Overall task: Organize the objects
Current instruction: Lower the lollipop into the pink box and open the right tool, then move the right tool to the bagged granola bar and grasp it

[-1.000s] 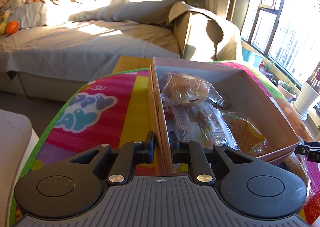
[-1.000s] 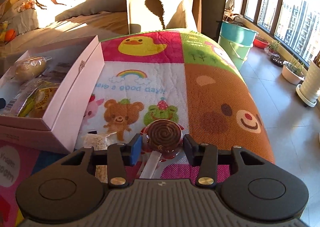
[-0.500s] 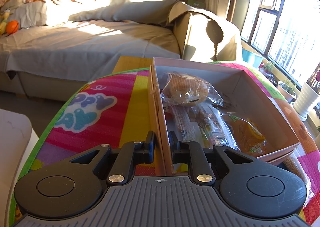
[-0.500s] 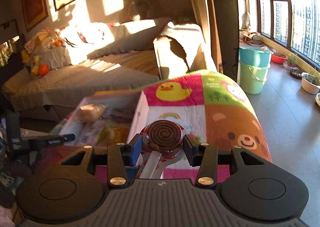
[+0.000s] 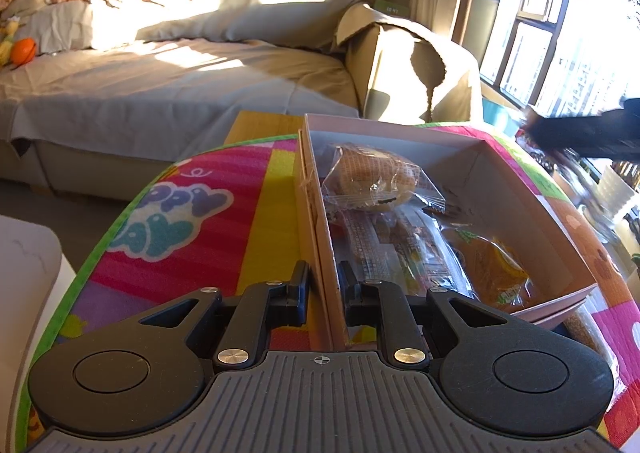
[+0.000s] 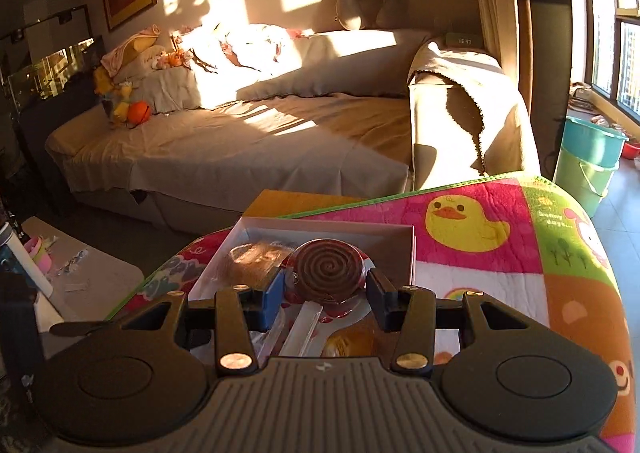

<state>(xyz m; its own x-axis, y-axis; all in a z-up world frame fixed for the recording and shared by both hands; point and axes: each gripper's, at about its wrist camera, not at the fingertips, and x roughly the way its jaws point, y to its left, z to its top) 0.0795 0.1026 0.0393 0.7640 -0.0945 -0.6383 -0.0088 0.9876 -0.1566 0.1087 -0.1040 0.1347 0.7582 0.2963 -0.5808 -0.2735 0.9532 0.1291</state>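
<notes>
Two claws busy: left claw [image 5: 323,285] pinches the box [image 5: 316,237] wall, right claw [image 6: 325,289] clamps the swirl lollipop [image 6: 329,271] over it. Next, probably lower and release.

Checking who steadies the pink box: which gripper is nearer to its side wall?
Left. The left gripper is clamped on the pink box wall itself. The right gripper holds the swirl lollipop in the air, apart from that wall.
</notes>
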